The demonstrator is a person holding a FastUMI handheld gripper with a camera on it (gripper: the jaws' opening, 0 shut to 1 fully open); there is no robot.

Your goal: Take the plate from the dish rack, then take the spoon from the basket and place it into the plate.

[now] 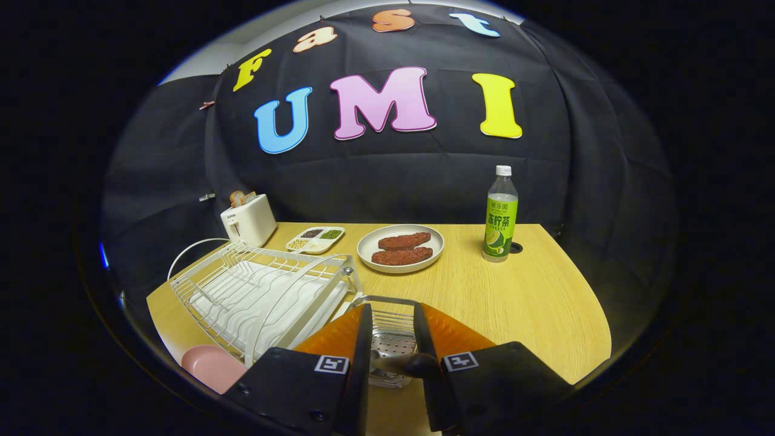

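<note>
My gripper (392,315) hangs over a small metal basket (387,345) that stands at the near end of the white dish rack (260,290). Its orange fingers (339,333) stand a narrow gap apart, open. A spoon (399,362) with a grey shaft and a dark handle end lies across that gap, low between the fingers. The dark end sits against the right finger, and the shaft runs in behind the left one. I cannot tell if either finger presses on it. A pink plate (212,366) lies flat on the wooden table (527,303), left of my fingers beside the rack.
Beyond the rack stand a white toaster (249,219) with bread in it and a small divided dish (315,238). A round plate with two brown patties (400,248) sits mid-table. A green bottle (501,215) stands at the far right.
</note>
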